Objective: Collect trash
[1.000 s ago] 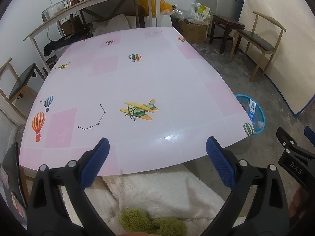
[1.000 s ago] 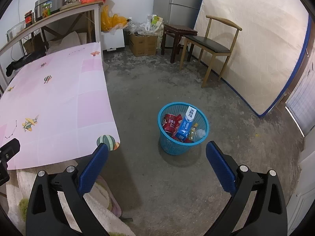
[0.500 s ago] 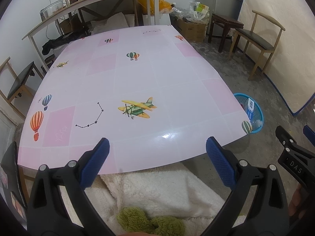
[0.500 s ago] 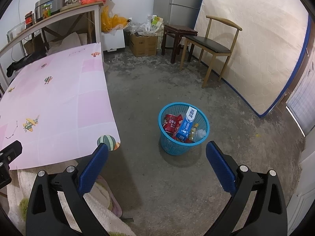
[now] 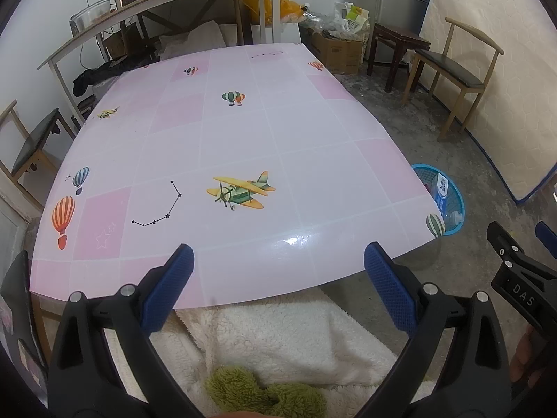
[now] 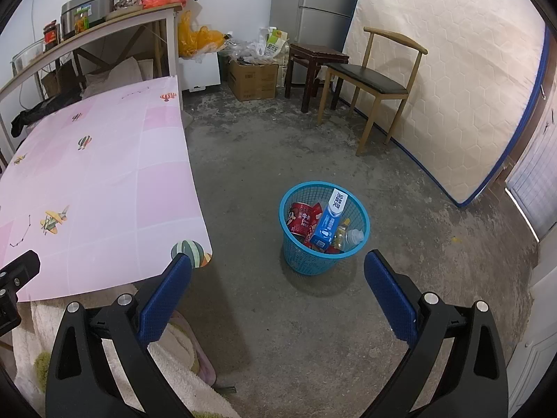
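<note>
Trash [image 6: 322, 224] is seen inside the blue basket [image 6: 358, 209] at centre frame, on the floor. Left gripper [image 5: 278, 291] and right gripper [image 6: 278, 291] are held spread, empty.

Left gripper [image 5: 278, 289]: fingers [image 5: 167, 291] spread wide apart, nothing between them, pointing forward and level.
Right gripper [image 6: 276, 294]: fingers [image 6: 391, 299] likewise spread wide, empty, angled downward.
Relation: the two are side by side, near each other; each one's black frame shows at the edge of the other's view.
</note>
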Available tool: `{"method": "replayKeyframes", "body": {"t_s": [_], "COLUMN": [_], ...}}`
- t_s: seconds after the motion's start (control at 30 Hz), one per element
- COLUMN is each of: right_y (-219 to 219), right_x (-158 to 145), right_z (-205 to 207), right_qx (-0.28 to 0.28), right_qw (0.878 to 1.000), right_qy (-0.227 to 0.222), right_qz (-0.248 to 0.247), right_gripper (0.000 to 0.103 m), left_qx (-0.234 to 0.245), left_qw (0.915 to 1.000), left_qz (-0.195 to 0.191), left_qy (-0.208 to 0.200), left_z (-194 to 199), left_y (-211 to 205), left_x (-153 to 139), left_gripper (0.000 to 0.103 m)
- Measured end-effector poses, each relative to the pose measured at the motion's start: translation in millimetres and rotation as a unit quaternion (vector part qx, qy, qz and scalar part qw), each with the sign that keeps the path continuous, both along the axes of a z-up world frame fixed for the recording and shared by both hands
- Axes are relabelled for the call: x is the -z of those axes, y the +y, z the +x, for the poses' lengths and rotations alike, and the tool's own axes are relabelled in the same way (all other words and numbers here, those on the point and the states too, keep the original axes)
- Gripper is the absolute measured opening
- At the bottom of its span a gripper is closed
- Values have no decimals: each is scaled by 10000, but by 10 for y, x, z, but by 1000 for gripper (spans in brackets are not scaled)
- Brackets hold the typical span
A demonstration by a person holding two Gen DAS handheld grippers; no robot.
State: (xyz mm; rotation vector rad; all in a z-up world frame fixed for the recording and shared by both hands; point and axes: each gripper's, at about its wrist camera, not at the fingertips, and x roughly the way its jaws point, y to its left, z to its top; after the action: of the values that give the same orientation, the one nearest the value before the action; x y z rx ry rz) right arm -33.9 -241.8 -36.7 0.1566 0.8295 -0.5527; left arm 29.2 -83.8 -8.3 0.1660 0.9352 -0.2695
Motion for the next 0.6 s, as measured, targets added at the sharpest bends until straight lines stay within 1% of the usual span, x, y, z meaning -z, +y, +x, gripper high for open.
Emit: {"method": "replayKeyframes", "body": {"t_s": [0.6], "right_y": [9], "right_x": [-14], "right_z": [4], "right_qx": [7], "right_qw": [10000], "right_qy": [-6], "right_qz": [-12], "right_gripper": [97], "left_qx": [5], "left_qw": [10000], "left_qz": [-13], "left_qy": [0], "left_z": [-14], "left_y": [-22], "left_x": [2], "left_gripper": [94]}}
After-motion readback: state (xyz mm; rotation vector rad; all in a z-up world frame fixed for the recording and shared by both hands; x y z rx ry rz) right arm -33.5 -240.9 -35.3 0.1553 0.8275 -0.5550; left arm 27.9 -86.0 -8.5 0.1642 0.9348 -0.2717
